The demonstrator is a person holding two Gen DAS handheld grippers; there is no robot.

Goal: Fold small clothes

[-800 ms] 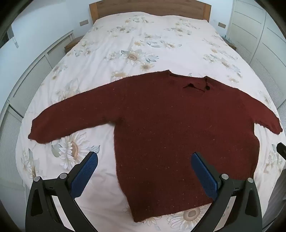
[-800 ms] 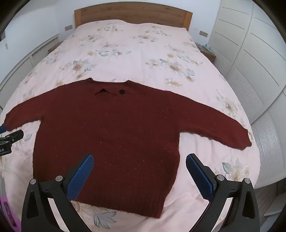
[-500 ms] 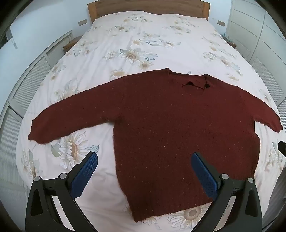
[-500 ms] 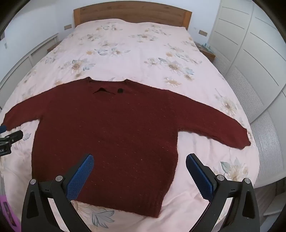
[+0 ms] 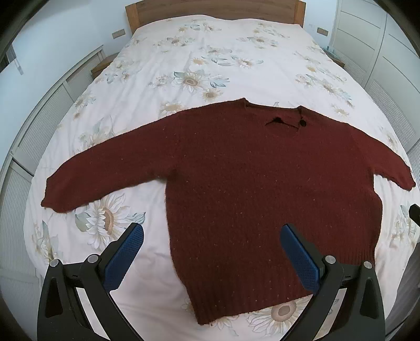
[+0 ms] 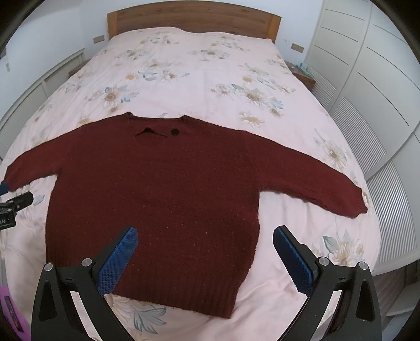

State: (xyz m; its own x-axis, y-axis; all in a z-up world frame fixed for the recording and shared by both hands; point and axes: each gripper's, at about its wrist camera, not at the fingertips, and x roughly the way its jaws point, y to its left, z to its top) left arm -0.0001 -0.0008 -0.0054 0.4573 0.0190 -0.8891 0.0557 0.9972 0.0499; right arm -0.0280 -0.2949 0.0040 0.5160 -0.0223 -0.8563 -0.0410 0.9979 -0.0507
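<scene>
A dark red knitted sweater (image 5: 249,183) lies flat and face up on the bed, sleeves spread to both sides, hem toward me, a dark button at the neck. It also shows in the right wrist view (image 6: 157,204). My left gripper (image 5: 211,233) is open and empty, held above the sweater's lower left part. My right gripper (image 6: 204,233) is open and empty, held above the sweater's lower right part. The left gripper's body (image 6: 13,207) shows at the left edge of the right wrist view.
The bed has a white floral duvet (image 5: 210,57) and a wooden headboard (image 5: 215,8). White wardrobe doors (image 6: 367,78) stand on the right, low white cabinets (image 5: 39,126) on the left. A purple object (image 6: 10,312) sits at the lower left edge.
Both views have shifted slightly: the sweater sits a little higher in the frames, so both grippers have eased a bit forward. Both stay open.
</scene>
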